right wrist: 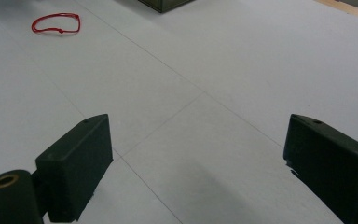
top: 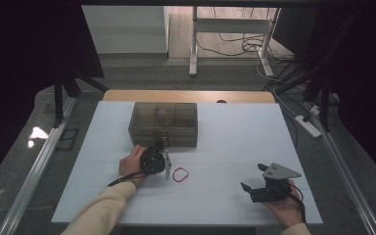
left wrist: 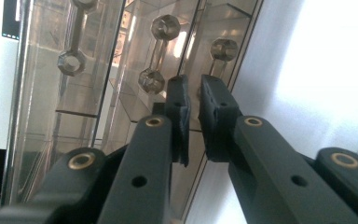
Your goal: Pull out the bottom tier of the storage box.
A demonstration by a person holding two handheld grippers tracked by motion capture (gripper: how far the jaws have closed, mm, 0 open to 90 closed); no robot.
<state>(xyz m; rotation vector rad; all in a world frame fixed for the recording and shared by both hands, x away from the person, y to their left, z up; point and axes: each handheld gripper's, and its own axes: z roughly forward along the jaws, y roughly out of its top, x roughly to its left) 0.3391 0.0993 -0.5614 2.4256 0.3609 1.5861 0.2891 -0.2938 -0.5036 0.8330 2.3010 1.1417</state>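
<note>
Left gripper [left wrist: 194,109] view: jaws nearly shut at box [left wrist: 121,70] latch.

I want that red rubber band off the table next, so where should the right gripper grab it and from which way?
The red rubber band lies flat in an open loop on the white table. Probably best to come straight down with the open right gripper and pinch one strand on the near side, one jaw inside the loop.

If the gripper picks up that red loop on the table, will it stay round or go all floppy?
Probably floppy. The red loop is a very thin strand already lying in an uneven, squashed shape, so it would likely sag and hang long. It looks very light, so a push might just slide it across the smooth white table. Lying so flat, it may be hard to pinch.
</note>
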